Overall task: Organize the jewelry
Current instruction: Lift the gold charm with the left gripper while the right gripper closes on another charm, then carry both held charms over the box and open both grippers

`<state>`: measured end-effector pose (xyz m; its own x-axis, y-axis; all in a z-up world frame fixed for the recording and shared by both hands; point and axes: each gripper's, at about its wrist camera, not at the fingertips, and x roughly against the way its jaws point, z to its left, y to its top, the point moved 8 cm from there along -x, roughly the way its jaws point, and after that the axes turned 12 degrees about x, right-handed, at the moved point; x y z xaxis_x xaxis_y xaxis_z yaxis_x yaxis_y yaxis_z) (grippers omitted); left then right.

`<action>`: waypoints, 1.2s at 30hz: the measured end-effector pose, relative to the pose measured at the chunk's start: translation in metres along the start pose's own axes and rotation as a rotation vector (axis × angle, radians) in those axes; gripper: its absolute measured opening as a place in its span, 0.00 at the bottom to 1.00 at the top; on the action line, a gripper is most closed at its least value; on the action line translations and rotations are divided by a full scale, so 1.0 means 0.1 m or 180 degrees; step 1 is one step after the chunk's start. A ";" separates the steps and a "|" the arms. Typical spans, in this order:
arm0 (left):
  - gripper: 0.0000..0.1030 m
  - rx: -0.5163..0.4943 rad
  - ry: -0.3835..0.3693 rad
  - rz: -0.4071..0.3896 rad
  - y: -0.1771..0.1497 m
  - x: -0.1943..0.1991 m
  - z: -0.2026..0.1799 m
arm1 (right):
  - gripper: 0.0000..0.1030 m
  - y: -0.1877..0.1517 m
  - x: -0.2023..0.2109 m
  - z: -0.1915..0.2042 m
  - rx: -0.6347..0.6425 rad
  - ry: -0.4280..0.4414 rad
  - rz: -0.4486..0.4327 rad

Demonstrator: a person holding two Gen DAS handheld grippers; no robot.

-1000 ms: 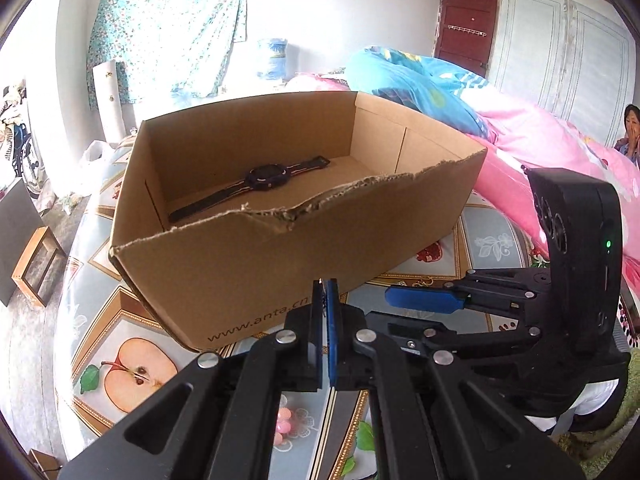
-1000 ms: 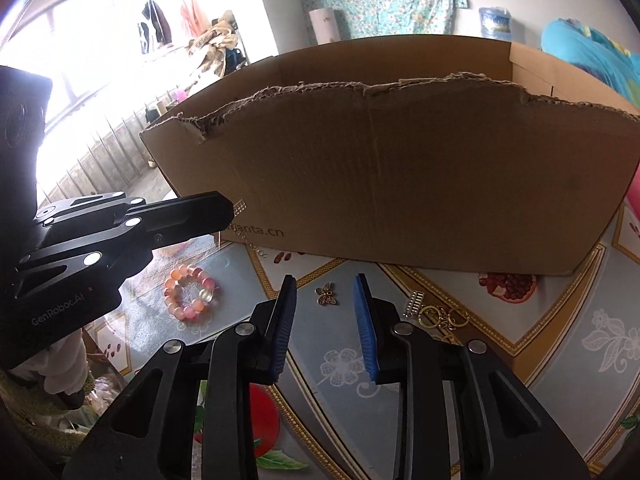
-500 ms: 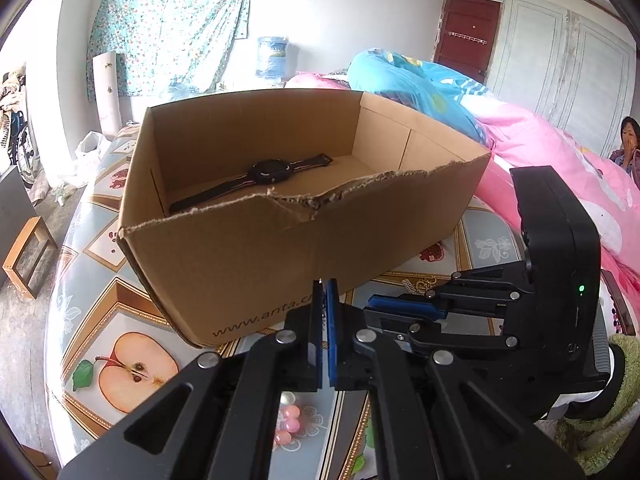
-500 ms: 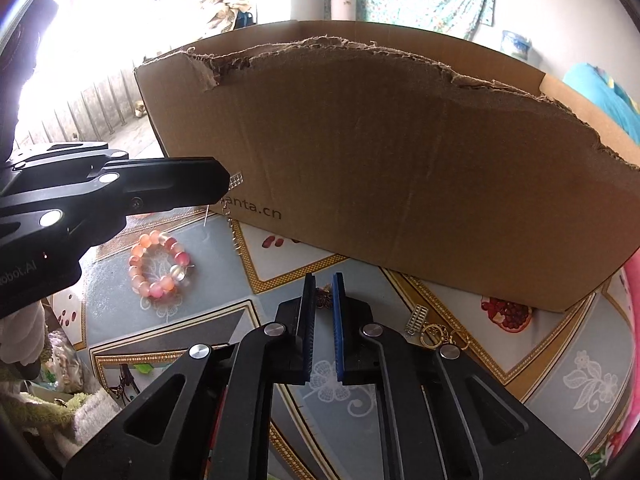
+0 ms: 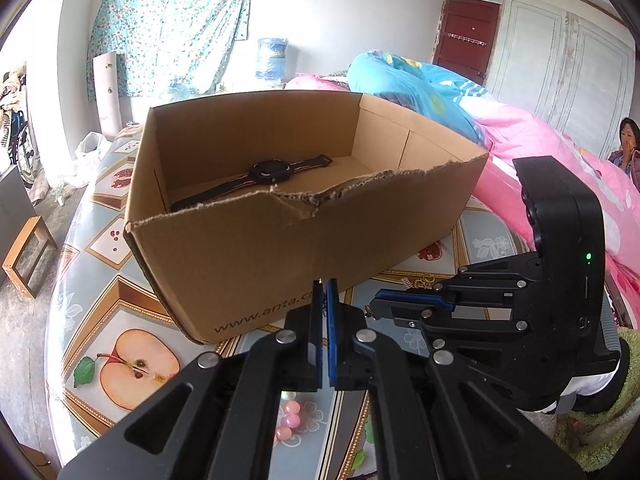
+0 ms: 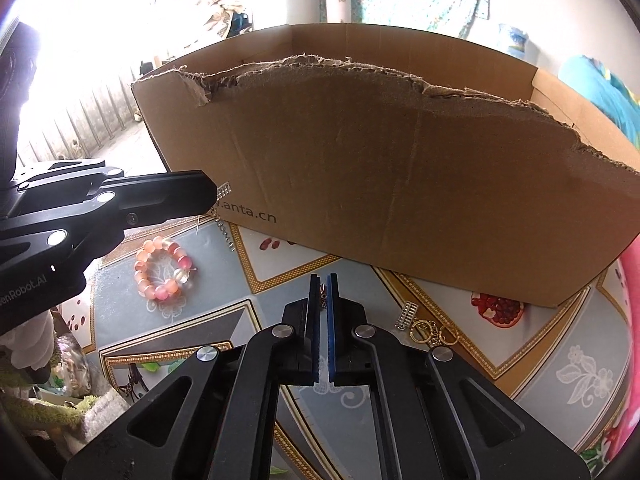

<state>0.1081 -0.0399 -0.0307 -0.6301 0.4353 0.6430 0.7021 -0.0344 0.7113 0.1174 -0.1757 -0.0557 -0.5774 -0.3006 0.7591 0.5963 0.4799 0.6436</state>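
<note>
Matt, torn-edged cardboard box [image 6: 400, 168]; glossy bead bracelet [image 6: 164, 268].

Two matte black handheld grippers with angular, cut-out linkage arms, joined by round silver screw heads. Left gripper [image 5: 325, 300]: narrow black fingers [image 5: 316, 320] faced with thin blue pads; seen from the side in the right wrist view, white lettering ending "enRobot.AI" on its casing. Right gripper [image 6: 323, 296]: same black fingers [image 6: 310, 312], ribbed blue pad faces, silver pivots; from the left wrist view, a boxy black housing with a small green indicator light. White glove or cuff [image 6: 24, 344] below the left gripper's casing.
</note>
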 end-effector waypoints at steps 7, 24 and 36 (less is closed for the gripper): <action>0.01 -0.0019 -0.0005 0.0000 0.00 0.02 -0.01 | 0.27 0.02 -0.02 0.12 0.0135 0.0062 0.0059; 0.01 0.0028 0.0015 -0.0013 -0.02 0.02 0.04 | 0.04 0.11 0.00 0.06 0.0107 0.0136 0.0182; 0.01 0.0013 -0.0002 -0.0095 0.00 0.15 0.01 | 0.04 0.16 0.26 -0.08 -0.0002 0.0157 0.0028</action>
<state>0.0991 -0.0329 -0.0215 -0.6505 0.4366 0.6215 0.6843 -0.0179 0.7289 0.1159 -0.1825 -0.0249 -0.5439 -0.3367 0.7686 0.6016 0.4821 0.6369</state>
